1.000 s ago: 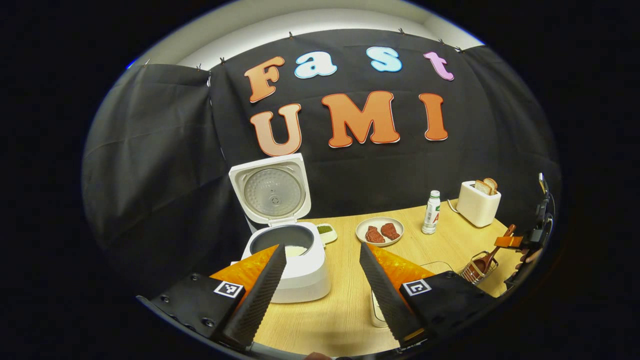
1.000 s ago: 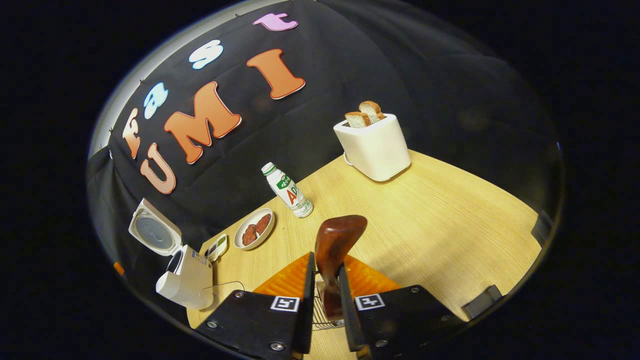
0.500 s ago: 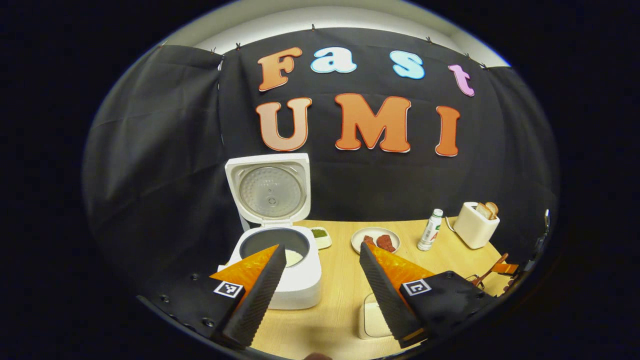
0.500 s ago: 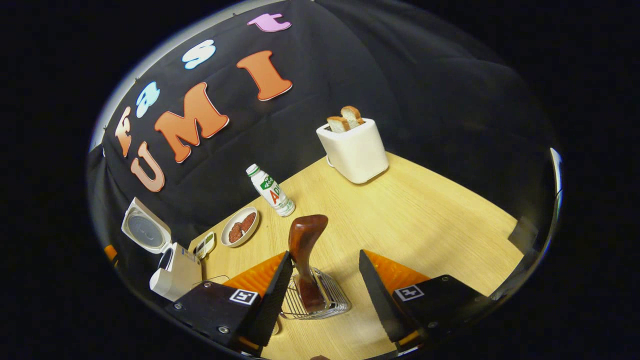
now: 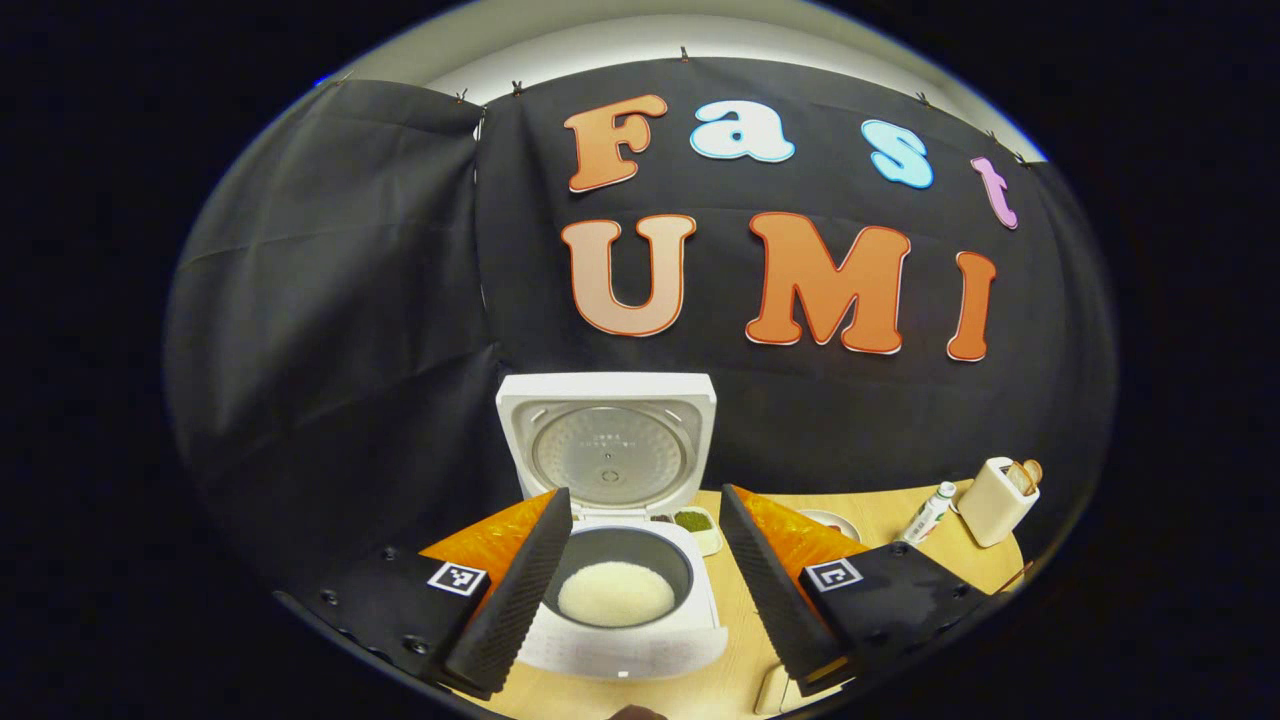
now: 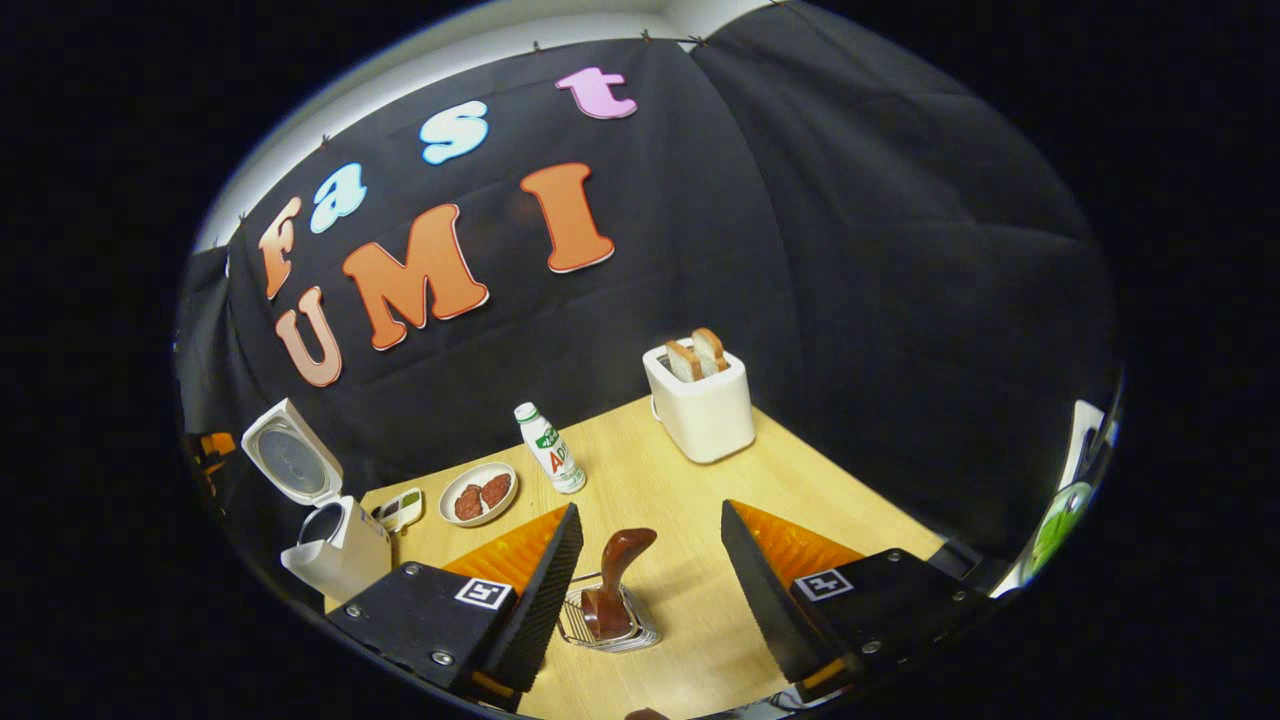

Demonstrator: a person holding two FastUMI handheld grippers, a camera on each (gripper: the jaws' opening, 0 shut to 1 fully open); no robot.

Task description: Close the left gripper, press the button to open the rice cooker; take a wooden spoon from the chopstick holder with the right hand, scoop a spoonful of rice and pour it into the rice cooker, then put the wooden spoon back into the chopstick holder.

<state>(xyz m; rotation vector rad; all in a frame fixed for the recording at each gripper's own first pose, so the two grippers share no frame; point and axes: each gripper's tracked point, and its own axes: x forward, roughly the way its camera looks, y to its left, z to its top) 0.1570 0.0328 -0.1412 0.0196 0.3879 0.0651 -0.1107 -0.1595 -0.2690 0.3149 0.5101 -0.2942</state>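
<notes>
The white rice cooker [image 5: 620, 640] stands open with its lid [image 5: 608, 452] raised, and white rice [image 5: 615, 593] lies in its pot. My left gripper [image 5: 642, 495] is open, held back from the cooker, which shows between its fingers. In the right gripper view the brown wooden spoon [image 6: 612, 582] stands handle-up in the wire chopstick holder [image 6: 610, 628] on the table. My right gripper [image 6: 650, 510] is open, above and behind the holder, with the spoon in the gap but untouched. The cooker [image 6: 338, 548] sits far left there.
On the wooden table [image 6: 690, 500] are a white toaster with bread [image 6: 703, 402], a small bottle [image 6: 550, 462], a plate of meat [image 6: 478, 496] and a small dish [image 6: 400, 508]. A white container's edge [image 5: 772, 692] shows low beside the cooker.
My right gripper opened, let go of the spoon in the holder and drew back. My left gripper swung so the open cooker now sits between its fingers.
</notes>
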